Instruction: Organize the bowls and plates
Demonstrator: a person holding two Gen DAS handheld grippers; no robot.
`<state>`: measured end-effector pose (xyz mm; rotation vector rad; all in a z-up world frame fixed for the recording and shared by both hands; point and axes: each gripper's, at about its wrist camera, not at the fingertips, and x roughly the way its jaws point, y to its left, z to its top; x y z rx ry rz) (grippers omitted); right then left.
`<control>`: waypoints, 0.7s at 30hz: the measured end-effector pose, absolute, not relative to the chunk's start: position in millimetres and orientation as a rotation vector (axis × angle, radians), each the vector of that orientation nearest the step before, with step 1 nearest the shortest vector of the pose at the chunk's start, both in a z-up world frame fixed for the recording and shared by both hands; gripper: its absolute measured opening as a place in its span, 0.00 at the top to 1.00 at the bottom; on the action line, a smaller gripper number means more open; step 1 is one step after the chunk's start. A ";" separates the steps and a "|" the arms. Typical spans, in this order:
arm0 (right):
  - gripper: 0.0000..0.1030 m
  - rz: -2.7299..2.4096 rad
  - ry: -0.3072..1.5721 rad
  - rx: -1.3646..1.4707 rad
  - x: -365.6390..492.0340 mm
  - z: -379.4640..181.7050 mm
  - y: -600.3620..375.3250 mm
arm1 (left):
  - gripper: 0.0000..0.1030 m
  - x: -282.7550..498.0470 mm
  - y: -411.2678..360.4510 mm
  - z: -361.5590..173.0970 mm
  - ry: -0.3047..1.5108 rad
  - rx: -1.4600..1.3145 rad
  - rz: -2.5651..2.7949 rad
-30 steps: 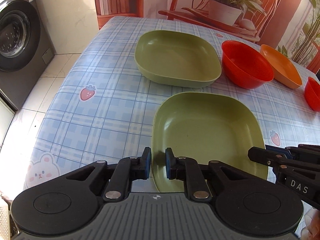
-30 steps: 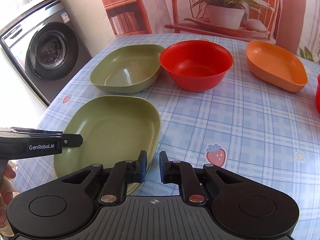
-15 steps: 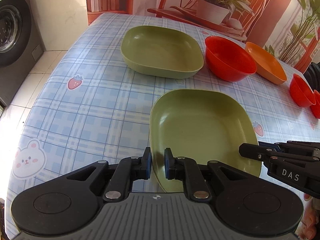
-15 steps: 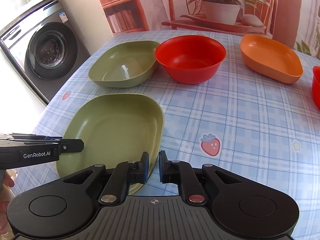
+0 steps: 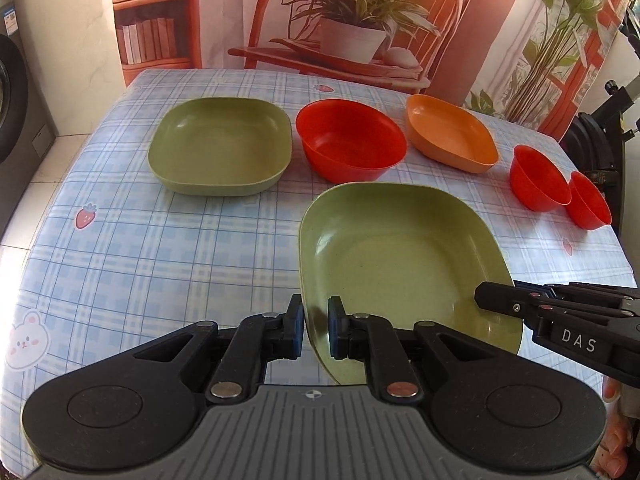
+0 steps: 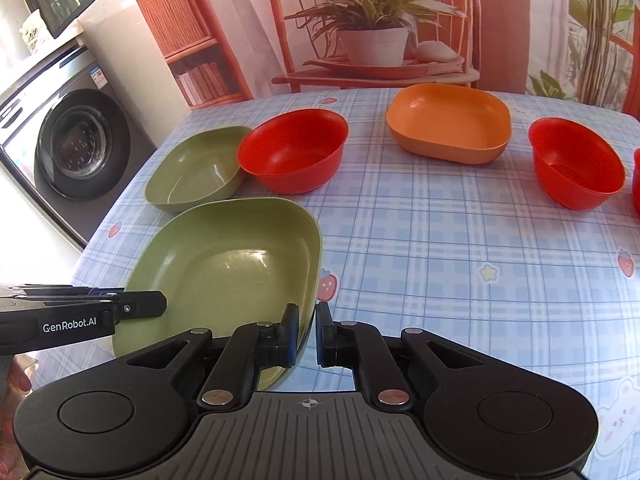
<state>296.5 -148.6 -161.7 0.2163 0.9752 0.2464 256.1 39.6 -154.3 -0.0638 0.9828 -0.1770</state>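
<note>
Your own gripper bodies cover the near end of the green plate (image 5: 404,256), so you cannot see its nearest rim, nor whether its underside is clear of the checked tablecloth (image 5: 160,256). At the right edge of the right wrist view a second small red bowl (image 5: 590,206) is cut off to a sliver; the left wrist view shows it whole, touching the first small red bowl (image 5: 538,184).

Your left gripper (image 5: 316,326) is closed on the plate's left rim, one pad on each side of the rim wall. Your right gripper (image 6: 307,334) is clamped the same way on the opposite rim, jaws nearly together. The plate reaches forward from both claws and lies between them.

Ahead of your left claw and to its left sits the other green plate (image 5: 220,146); the big red bowl (image 5: 350,146) stands just past the held plate's far rim, beside that second plate. The orange plate (image 5: 450,134) is farther right and beyond. Open cloth lies left of the left claw up to the table's left edge, and a wide bare stretch lies right of the right claw, short of the small bowls.
</note>
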 end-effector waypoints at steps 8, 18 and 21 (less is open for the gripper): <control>0.92 0.214 0.876 0.217 288.0 -116.3 -190.7 | 0.87 257.4 0.2 -113.9 0.911 -0.041 -0.215; 0.92 0.166 0.793 0.185 300.5 -89.1 -228.1 | 0.87 275.8 -41.4 -91.8 0.848 -0.026 -0.263; 0.92 0.145 0.783 0.180 309.3 -89.3 -238.6 | 0.87 287.6 -52.3 -92.1 0.841 -0.013 -0.276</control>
